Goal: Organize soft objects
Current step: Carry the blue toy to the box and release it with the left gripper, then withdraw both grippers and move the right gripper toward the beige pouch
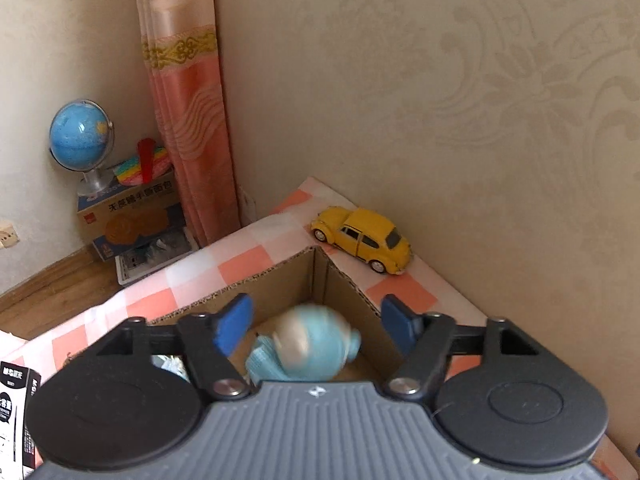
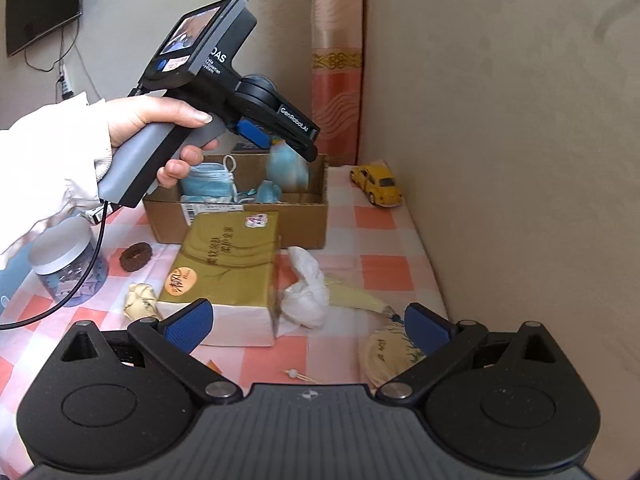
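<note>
A light blue and white plush toy (image 1: 310, 344) is blurred, in the air just under my left gripper (image 1: 316, 320), over an open cardboard box (image 1: 280, 276). My left gripper is open, its pads apart from the toy. From the right wrist view the toy (image 2: 286, 168) hangs below the left gripper (image 2: 280, 140) above the box (image 2: 240, 220), which holds blue face masks (image 2: 208, 184). My right gripper (image 2: 308, 328) is open and empty, low over the table. Ahead of it lie a white cloth bundle (image 2: 308, 288), a cream sachet with tassel (image 2: 386, 354), and a cream knotted cloth (image 2: 140, 300).
A gold tissue pack (image 2: 224, 268) lies in front of the box. A yellow toy car (image 2: 378, 184) stands by the wall. A clear jar (image 2: 68, 264) and a brown scrunchie (image 2: 136, 256) are at left. A globe (image 1: 80, 140) on boxes stands on the floor.
</note>
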The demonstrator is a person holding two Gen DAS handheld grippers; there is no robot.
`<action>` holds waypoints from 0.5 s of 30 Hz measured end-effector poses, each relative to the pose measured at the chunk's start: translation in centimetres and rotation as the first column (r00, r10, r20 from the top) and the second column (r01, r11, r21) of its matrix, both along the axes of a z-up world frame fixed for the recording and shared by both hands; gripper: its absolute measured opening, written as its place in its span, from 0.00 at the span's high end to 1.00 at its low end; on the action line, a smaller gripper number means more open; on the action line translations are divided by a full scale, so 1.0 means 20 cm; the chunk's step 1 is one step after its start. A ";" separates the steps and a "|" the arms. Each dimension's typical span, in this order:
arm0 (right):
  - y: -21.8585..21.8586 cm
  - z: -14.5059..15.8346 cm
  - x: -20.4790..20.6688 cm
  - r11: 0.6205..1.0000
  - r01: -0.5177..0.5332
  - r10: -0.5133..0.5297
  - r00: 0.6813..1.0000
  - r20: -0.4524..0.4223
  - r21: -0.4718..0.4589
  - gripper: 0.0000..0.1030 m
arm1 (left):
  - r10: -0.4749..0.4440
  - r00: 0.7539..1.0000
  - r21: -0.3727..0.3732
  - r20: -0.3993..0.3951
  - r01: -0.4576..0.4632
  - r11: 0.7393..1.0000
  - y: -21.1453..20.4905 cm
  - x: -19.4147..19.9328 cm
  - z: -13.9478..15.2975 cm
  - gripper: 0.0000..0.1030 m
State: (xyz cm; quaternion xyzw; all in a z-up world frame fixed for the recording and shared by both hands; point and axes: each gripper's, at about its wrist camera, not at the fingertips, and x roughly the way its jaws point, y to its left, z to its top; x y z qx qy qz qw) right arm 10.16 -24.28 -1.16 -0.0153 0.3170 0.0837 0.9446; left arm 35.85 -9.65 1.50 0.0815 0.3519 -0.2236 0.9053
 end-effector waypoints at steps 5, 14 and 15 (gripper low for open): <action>-0.01 -0.02 0.00 1.000 -0.003 0.003 1.000 -0.011 0.005 0.00 | 0.014 1.000 -0.016 0.020 -0.014 1.000 0.04 -0.07 0.04 0.16; -0.04 -0.03 -0.07 1.000 -0.023 0.022 1.000 -0.012 -0.004 0.00 | 0.046 0.996 -0.011 0.080 -0.045 0.999 0.15 -0.35 0.13 0.07; -0.04 -0.03 -0.08 1.000 -0.027 0.027 1.000 -0.014 -0.003 0.00 | 0.056 0.995 -0.012 0.085 -0.056 0.998 0.17 -0.40 0.13 0.06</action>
